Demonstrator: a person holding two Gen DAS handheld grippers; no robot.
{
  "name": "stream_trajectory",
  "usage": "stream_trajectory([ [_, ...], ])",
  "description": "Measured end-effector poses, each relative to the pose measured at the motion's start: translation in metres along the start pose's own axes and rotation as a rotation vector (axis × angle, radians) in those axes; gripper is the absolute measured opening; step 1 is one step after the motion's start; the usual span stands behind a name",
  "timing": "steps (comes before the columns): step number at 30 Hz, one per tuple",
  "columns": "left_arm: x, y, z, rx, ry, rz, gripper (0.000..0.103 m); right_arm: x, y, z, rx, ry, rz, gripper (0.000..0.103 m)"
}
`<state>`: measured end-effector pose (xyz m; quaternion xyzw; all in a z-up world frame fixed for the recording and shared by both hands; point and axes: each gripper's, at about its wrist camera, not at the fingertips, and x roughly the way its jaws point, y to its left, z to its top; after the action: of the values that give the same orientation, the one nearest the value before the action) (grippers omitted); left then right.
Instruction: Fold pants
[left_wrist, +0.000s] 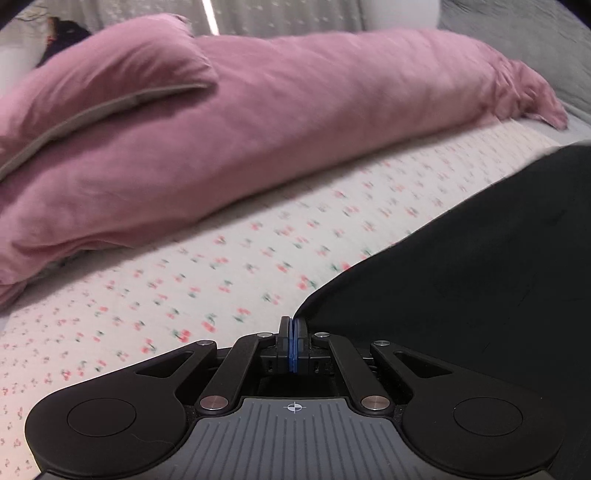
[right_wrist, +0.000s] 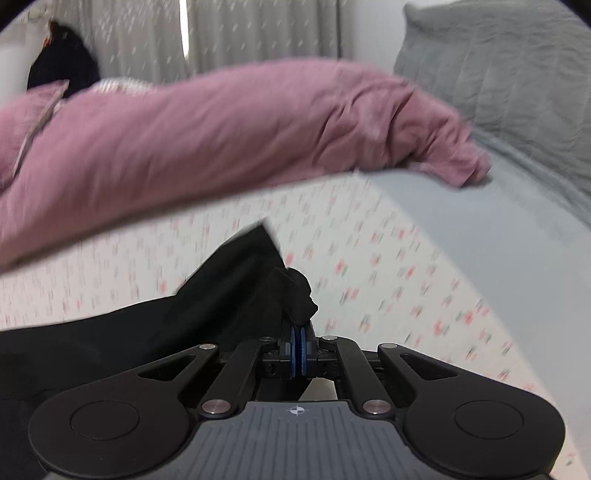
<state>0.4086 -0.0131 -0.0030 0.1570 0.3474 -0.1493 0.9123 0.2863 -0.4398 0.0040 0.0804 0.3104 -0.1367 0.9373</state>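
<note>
Left gripper (left_wrist: 294, 326): jaws clenched, pads together, pinching edge of black pants (left_wrist: 480, 266); cloth spreads right of jaws over cherry-print sheet (left_wrist: 221, 266). Right gripper (right_wrist: 298, 332): jaws clenched on bunched pants (right_wrist: 236, 295) fold; fabric trails left of jaws. Pink duvet (left_wrist: 258, 122) lies beyond both.

No readable text, labels, brands or numbers anywhere, just a little crosshair target mark (left_wrist: 294, 407) printed on each tool's ribbed grey body (right_wrist: 295, 443).
</note>
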Motion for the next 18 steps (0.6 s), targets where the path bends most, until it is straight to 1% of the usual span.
stream_trajectory([
  [3,0.004,0.001,0.005,-0.013,-0.009,0.053,0.0,-0.016,-0.007,0.02,0.028,-0.041,0.028,0.002],
  [5,0.012,0.002,0.007,-0.033,0.013,0.049,0.0,-0.024,-0.003,0.028,0.004,-0.057,0.013,0.002],
  [7,0.024,-0.003,0.006,-0.034,0.045,0.048,0.001,-0.026,-0.001,0.029,-0.026,-0.043,-0.018,0.002],
  [8,0.029,-0.007,0.002,-0.022,0.065,0.046,0.004,-0.023,-0.002,0.025,-0.033,-0.017,-0.032,0.002],
  [9,0.037,-0.012,-0.001,-0.005,0.103,0.046,0.007,-0.014,-0.003,0.02,-0.046,0.03,-0.051,0.003],
  [10,0.043,-0.018,-0.006,0.015,0.132,0.05,0.008,-0.001,-0.005,0.011,-0.063,0.095,-0.068,0.003],
  [11,0.046,-0.023,-0.01,0.044,0.135,0.066,0.008,0.017,-0.008,0.0,-0.08,0.191,-0.085,0.006],
  [12,0.046,-0.028,-0.012,0.081,0.12,0.086,0.009,0.036,-0.012,-0.013,-0.092,0.302,-0.106,0.008],
  [13,0.045,-0.033,-0.013,0.115,0.114,0.097,0.008,0.049,-0.016,-0.024,-0.099,0.37,-0.115,0.01],
  [14,0.044,-0.034,-0.013,0.133,0.11,0.097,0.008,0.054,-0.02,-0.031,-0.1,0.389,-0.125,0.021],
  [15,0.044,-0.033,-0.013,0.145,0.108,0.092,0.008,0.054,-0.024,-0.032,-0.089,0.369,-0.119,0.029],
  [16,0.043,-0.032,-0.013,0.15,0.108,0.081,0.009,0.05,-0.029,-0.03,-0.066,0.327,-0.113,0.043],
  [17,0.043,-0.028,-0.013,0.144,0.108,0.065,0.01,0.047,-0.032,-0.026,-0.046,0.287,-0.101,0.046],
  [18,0.043,-0.024,-0.012,0.132,0.108,0.051,0.011,0.044,-0.033,-0.02,-0.035,0.254,-0.08,0.047],
])
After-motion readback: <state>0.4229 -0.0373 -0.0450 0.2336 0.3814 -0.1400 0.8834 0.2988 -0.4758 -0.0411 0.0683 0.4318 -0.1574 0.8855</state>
